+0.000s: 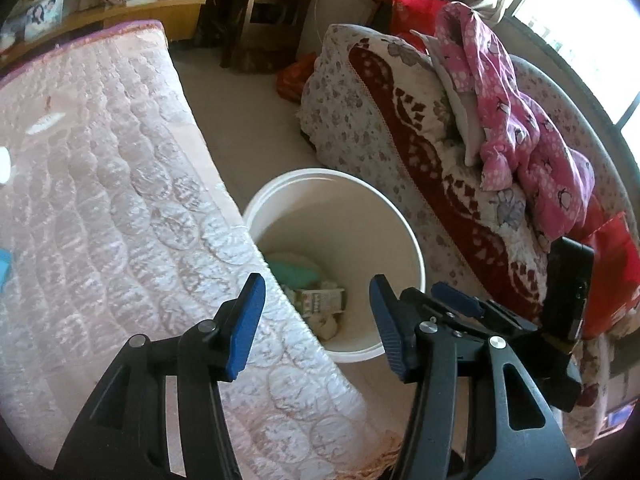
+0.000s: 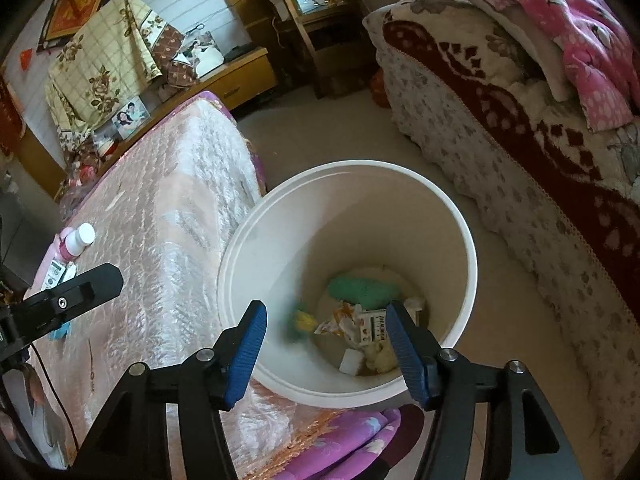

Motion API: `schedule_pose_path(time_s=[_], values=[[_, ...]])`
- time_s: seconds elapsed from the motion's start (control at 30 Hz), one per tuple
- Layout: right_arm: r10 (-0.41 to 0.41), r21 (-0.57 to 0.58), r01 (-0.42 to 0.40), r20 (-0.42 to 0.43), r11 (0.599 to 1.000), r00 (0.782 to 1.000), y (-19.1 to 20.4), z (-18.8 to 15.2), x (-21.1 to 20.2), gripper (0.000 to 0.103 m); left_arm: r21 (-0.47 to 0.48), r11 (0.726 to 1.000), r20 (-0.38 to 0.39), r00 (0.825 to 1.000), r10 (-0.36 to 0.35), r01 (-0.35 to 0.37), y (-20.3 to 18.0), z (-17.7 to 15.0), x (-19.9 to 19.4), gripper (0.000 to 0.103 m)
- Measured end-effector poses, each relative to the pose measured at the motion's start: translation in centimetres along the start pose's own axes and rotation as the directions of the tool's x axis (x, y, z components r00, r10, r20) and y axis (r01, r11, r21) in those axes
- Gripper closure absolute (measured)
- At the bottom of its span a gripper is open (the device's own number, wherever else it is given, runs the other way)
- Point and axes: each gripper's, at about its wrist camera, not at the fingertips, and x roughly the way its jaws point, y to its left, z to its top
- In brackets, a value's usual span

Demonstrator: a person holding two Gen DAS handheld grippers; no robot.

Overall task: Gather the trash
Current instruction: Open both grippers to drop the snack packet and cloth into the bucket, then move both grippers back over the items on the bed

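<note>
2 grippers, both spread wide w/ nothing between the blue pads. Right gripper (image 2: 326, 344) hangs directly over the white trash bin (image 2: 468, 248), its jaws framing the bin's inside. Left gripper (image 1: 318, 320) sits above the near edge of the pink quilted bed (image 1: 100, 200), w/ its right finger over the bin (image 1: 414, 248); the right gripper's body shows just beside it at the frame's right.

Bin stands on the floor in the gap btwn the pink bed (image 2: 168, 240) and a floral sofa (image 2: 520, 184), touching or nearly touching the bed edge. Inside, at the bottom: green crumpled piece (image 2: 364, 290), small printed carton (image 2: 374, 326), orange-white wrapper (image 2: 340, 320), white block (image 2: 352, 360), yellowish wad (image 2: 380, 356); 1 blurred yellow-green item (image 2: 302, 320) near the inner wall, can't tell what it is.

On the bed, well away from the bin: pink bottle w/ white cap (image 2: 74, 246). Pink spotted garment (image 1: 516, 112) lies on the sofa (image 1: 360, 120). Farther back: wooden cabinet (image 2: 316, 20), low wooden dresser (image 2: 224, 84).
</note>
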Motion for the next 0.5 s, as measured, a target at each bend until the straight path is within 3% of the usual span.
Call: schedule_pose_path(time_s=[0.5], values=[[0.006,-0.095,-0.002,0.043,0.995,0.999,4.4,0.1,-2.5,0.040,0.018,0.994,0.066,0.992,0.104,-0.105,1.7,-1.5,-3.5,0.050]])
